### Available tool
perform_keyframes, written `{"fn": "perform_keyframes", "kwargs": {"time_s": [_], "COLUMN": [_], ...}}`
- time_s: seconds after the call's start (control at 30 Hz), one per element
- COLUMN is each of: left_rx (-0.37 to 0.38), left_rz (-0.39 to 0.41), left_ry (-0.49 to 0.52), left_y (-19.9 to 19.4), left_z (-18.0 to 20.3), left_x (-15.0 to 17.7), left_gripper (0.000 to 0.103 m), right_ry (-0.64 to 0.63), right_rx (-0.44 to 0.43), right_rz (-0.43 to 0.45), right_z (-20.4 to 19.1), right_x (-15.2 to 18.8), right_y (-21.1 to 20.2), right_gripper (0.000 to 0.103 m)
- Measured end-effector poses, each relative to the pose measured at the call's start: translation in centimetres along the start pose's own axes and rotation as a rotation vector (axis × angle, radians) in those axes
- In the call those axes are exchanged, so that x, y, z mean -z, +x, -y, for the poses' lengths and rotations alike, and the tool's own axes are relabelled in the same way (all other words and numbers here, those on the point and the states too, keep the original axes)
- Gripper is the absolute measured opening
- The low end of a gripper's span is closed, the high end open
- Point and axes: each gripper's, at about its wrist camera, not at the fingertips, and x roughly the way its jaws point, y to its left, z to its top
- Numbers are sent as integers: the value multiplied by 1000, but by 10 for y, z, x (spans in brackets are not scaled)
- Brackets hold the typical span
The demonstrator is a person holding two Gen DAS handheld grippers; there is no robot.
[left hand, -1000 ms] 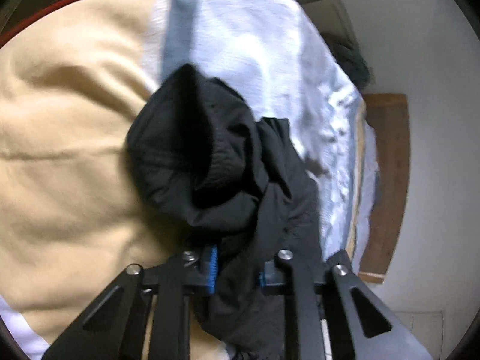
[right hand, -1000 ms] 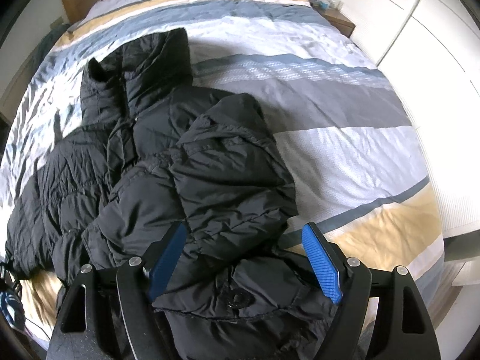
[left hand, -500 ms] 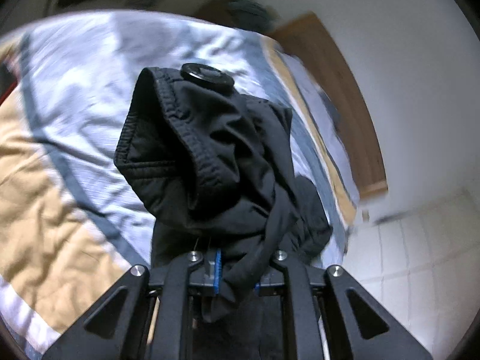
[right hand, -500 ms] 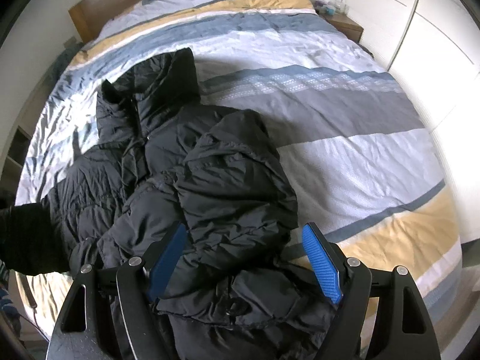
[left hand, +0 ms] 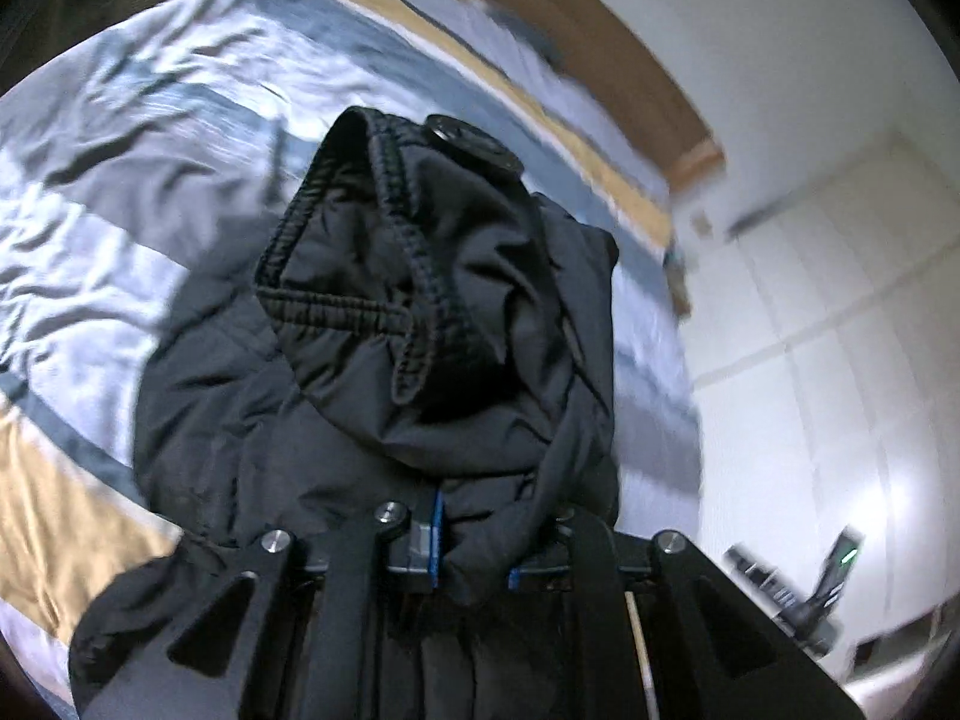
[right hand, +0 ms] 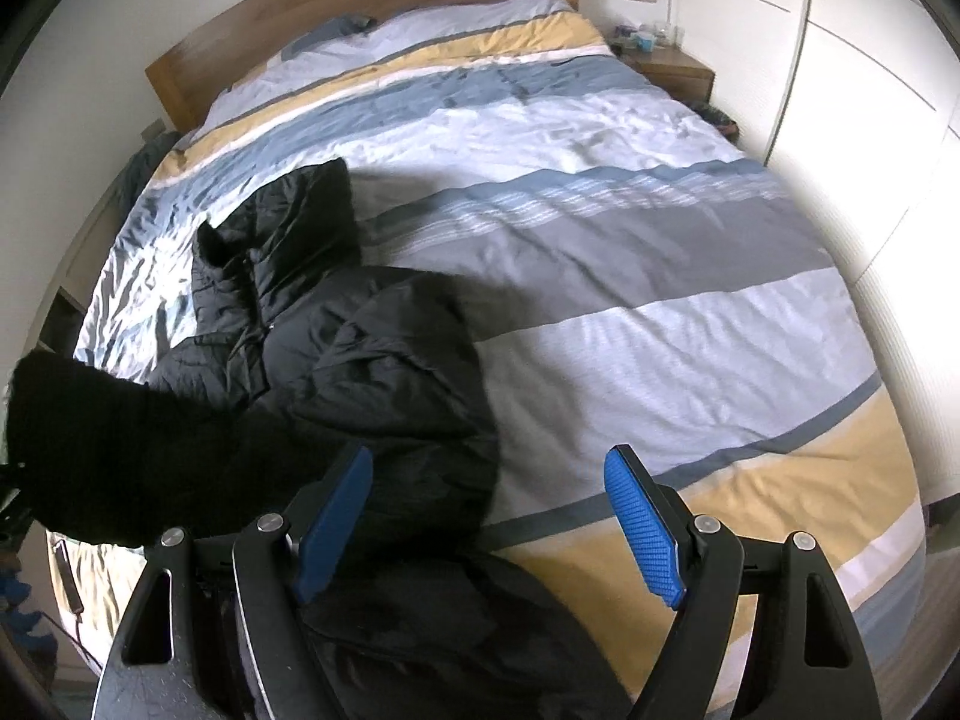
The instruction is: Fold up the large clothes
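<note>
Your right gripper [right hand: 489, 525] hangs over the near bed [right hand: 690, 312] edge, fingers apart, nothing between them. Your left gripper [left hand: 474, 546] has its fingers clamped on a sleeve cuff [left hand: 384, 276], lifted clear. The jacket [right hand: 336, 360] lies on the striped duvet, collar toward the headboard [right hand: 336, 42], long axis up the bed. Its hem is hidden behind your fingers. Wardrobe [right hand: 870, 90] stands right.

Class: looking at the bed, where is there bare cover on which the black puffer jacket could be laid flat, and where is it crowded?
Free: the striped duvet from the black puffer jacket across to the white wardrobe doors, and up to the wooden headboard. Crowded: the near left corner, where the jacket lies bunched.
</note>
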Motion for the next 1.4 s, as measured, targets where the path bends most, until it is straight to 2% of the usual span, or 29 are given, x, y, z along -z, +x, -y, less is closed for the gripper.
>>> {"fn": "perform_keyframes", "kwargs": {"time_s": [0.07, 0.2, 0.37, 0.6, 0.67, 0.73, 0.83, 0.97, 1.1, 1.2, 1.3, 1.4], "left_rx": [-17, -63, -134, -139, -131, -113, -62, -10, 26, -6, -93, -154], "left_rz": [-60, -158, -221, -232, -236, -246, -267, -289, -264, -217, -167, -153], "left_ry": [46, 83, 97, 75, 76, 79, 91, 114, 119, 111, 109, 95], "left_y": [28, 72, 106, 109, 104, 104, 99, 90, 63, 41, 22, 16], "left_z": [21, 37, 38, 33, 34, 27, 33, 40, 30, 8, -26, -57], "left_x": [14, 46, 72, 71, 70, 67, 72, 74, 68, 52, 32, 16], "left_gripper": [13, 13, 14, 20, 25, 36, 43, 44, 44, 44, 44, 44], "right_ry": [11, 36, 48, 61, 63, 61, 48, 24, -16, -44, -80, -122], "right_rx": [3, 9, 15, 15, 16, 17, 16, 9, -5, -28, -77, -138], "right_rz": [-3, -13, -29, -45, -46, -52, -67, -79, -78, -80, -84, -86], "right_z": [12, 35, 53, 64, 63, 60, 50, 32, 4, -20, -54, -92], "right_x": [2, 8, 13, 16, 16, 17, 20, 23, 23, 25, 29, 32], "right_y": [-1, -1, 4, 11, 13, 16, 22, 27, 29, 33, 38, 42], "right_gripper": [79, 79, 79, 79, 79, 79, 79, 79, 79, 79, 79, 79]}}
